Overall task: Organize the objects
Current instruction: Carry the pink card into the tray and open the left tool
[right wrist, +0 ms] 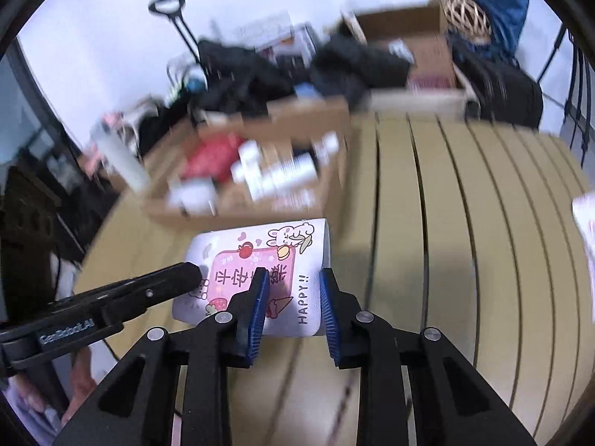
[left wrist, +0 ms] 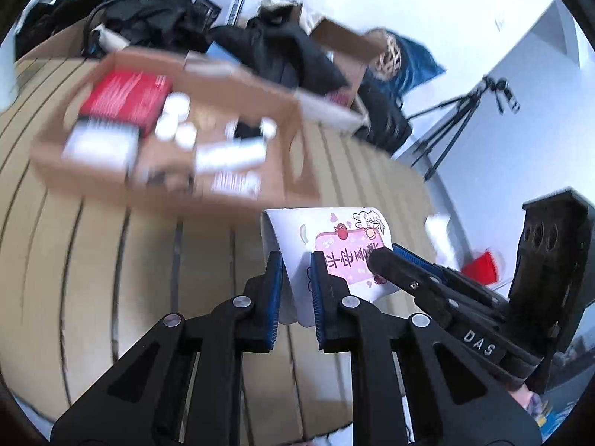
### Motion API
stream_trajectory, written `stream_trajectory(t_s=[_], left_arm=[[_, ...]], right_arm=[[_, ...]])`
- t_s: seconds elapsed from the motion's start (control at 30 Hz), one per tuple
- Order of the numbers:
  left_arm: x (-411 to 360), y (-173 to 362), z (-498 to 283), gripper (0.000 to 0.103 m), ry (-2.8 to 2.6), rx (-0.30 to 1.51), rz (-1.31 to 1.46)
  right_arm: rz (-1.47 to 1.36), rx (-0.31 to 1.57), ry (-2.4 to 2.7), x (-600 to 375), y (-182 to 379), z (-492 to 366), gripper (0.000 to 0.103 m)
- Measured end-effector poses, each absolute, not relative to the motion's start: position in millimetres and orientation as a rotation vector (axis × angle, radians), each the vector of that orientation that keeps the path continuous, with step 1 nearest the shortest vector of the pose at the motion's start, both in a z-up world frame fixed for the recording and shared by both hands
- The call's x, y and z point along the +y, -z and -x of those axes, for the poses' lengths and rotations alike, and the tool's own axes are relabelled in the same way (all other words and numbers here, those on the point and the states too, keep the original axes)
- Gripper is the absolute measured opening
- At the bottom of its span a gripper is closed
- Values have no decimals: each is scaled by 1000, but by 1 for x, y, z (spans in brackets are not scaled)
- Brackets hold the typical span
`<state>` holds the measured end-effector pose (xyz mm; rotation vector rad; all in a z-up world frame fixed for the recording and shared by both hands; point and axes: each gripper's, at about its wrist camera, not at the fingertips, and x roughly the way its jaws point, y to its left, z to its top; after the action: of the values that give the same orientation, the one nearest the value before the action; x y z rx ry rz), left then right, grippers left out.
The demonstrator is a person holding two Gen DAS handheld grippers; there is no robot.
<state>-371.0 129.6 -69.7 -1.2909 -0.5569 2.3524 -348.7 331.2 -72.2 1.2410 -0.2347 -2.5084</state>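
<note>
- The paper bag (left wrist: 334, 245) — white, printed with a pink panel and cartoon figures — hangs above the slatted table (left wrist: 111, 260), just this side of the cardboard box (left wrist: 282, 137) of small items.
- The left gripper (left wrist: 295, 290) is clamped tight on one edge of the bag; the sheet runs between its blue pads.
- The right gripper (right wrist: 293, 308) is about a quarter open; the bag's other edge sits between its fingers, and whether the pads press on it cannot be told from either view.
- Handling, as judged: light, thin and limp. It will crease or tear under a hard pull — hold near the folded edges, both sides level, and keep it off the box wall.
- Whether the bag holds anything cannot be seen; its lower part is hidden behind the fingers.
- The box contents are blurred: a red pack (left wrist: 126, 96), white round caps (left wrist: 174, 119), no labels legible.
- A red thing (left wrist: 481, 267) beside the right gripper is partly covered and not identifiable.
</note>
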Motion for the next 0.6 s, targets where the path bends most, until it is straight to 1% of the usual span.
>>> stream_trajectory(t_s=[0.07,0.17,0.3,0.4,0.47,0.6], left_arm=[[122,66,407,11,-2291,-620,1330],[119,81,460,11,-2199,-713,1451],[117,121,494,11,-2091,-752,1604],[107,152,509,11,-2071,-791,1709],[100,160,515,11,-2139,-761,1738],[103,163,522,14,-2248,-642,1710]], right_arm=[[-1227,-172,2550,322,54,379,29],[-1275,-60,2568,309,45,424,29],[-1391,-29,2502,302,58,466,29],[-1489,62,2455,283,82,479,29],[-1515,101,2403,266,99,481,29],[-1586,292,2410,236,134,488,30]])
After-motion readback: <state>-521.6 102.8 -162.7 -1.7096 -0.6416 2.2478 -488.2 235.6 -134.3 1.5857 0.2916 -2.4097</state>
